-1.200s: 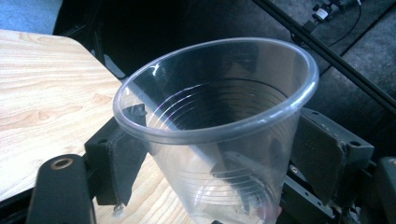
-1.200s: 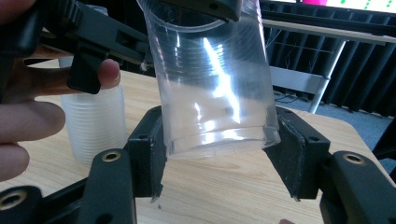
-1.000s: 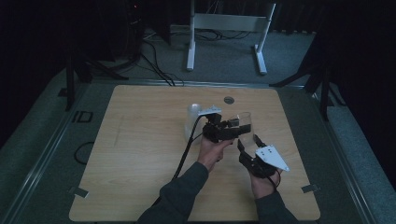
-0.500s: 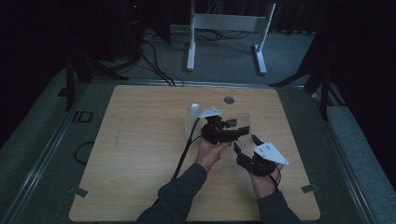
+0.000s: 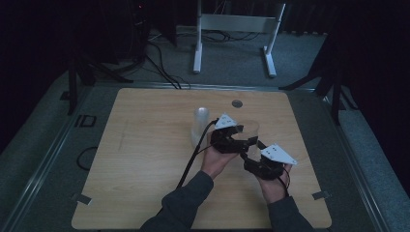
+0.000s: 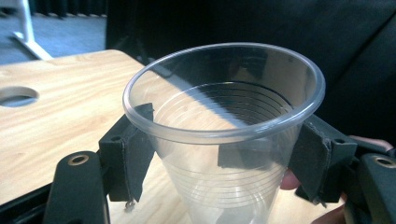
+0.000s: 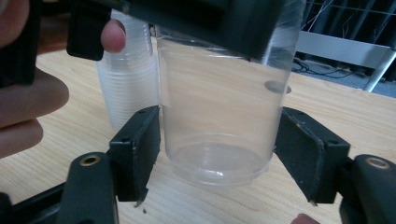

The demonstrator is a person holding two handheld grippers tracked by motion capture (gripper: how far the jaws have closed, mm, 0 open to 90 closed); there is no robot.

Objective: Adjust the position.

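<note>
My left gripper [image 6: 224,149] is shut on a clear plastic cup [image 6: 224,107], its pads pressing on the wall just under the rim. The cup [image 5: 250,131] is upright, right of the table's middle. My right gripper [image 7: 219,144] reaches in from the near side, one jaw on each side of the cup's base [image 7: 215,158]. Those jaws have just been closing; a thin gap still shows at the right pad [image 7: 303,149]. In the high view the left gripper [image 5: 244,137] and right gripper [image 5: 251,151] meet at the cup.
A stack of clear cups [image 5: 200,123] stands upside down just left of the held cup, also behind it as the stack [image 7: 128,88]. A round hole [image 5: 237,103] sits near the far edge of the wooden table [image 5: 145,159]. A metal frame [image 5: 237,24] stands beyond it.
</note>
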